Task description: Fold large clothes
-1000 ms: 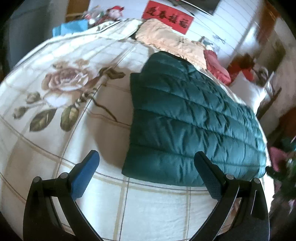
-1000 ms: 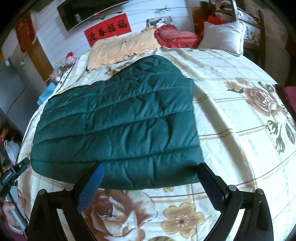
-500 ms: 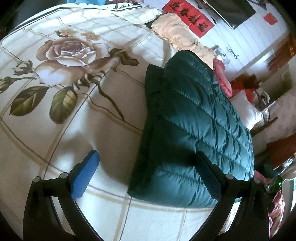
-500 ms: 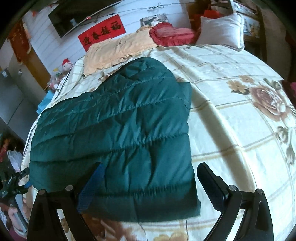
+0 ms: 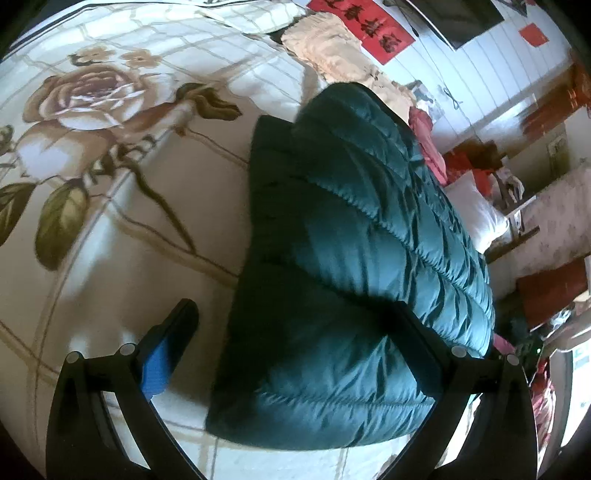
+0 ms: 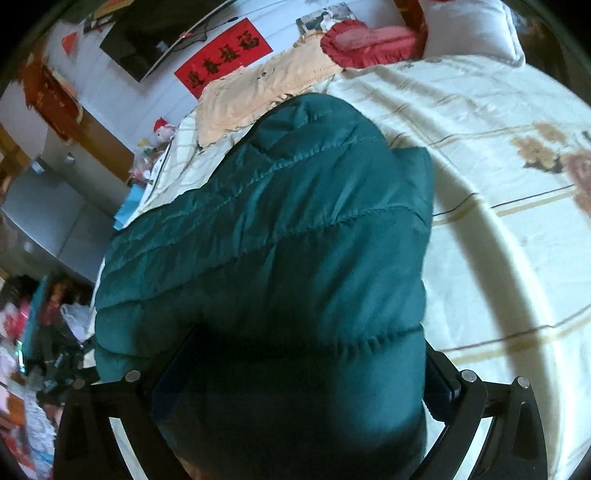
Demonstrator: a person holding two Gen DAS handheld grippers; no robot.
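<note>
The landmark here is the dark green quilted jacket (image 5: 354,236), which lies spread on the bed (image 5: 110,206) over a cream bedspread printed with a grid of lines and large roses.

In the left wrist view, a big rose print (image 5: 85,96) lies left of the jacket, well apart from its edge. The left gripper (image 5: 295,332) stands with its fingers wide apart: the blue-padded finger (image 5: 162,354) is over bare bedspread just left of the jacket's near corner, and the other finger sits over the jacket's puffed surface. Whether either finger touches fabric cannot be told. Beyond the jacket's far end are a peach pillow (image 5: 328,44) and a red banner (image 5: 369,26) on the white wall; to the jacket's right, a red cushion (image 5: 428,144) and a white pillow (image 5: 476,218).

In the right wrist view, the jacket (image 6: 280,236) fills the middle and its near hem bulges in shadow between the fingers of the right gripper (image 6: 306,373). The fingers stand wide, one at each side of the hem, seemingly against the fabric; whether they press it cannot be told. Left of the jacket is cluttered floor beside the bed; behind it are the peach pillow (image 6: 251,88), the red banner (image 6: 225,66) and a dark screen (image 6: 147,40) on the wall. Right of the jacket lies open bedspread (image 6: 498,206), with the red cushion (image 6: 365,40) and white pillow (image 6: 476,29) at the far end.
</note>
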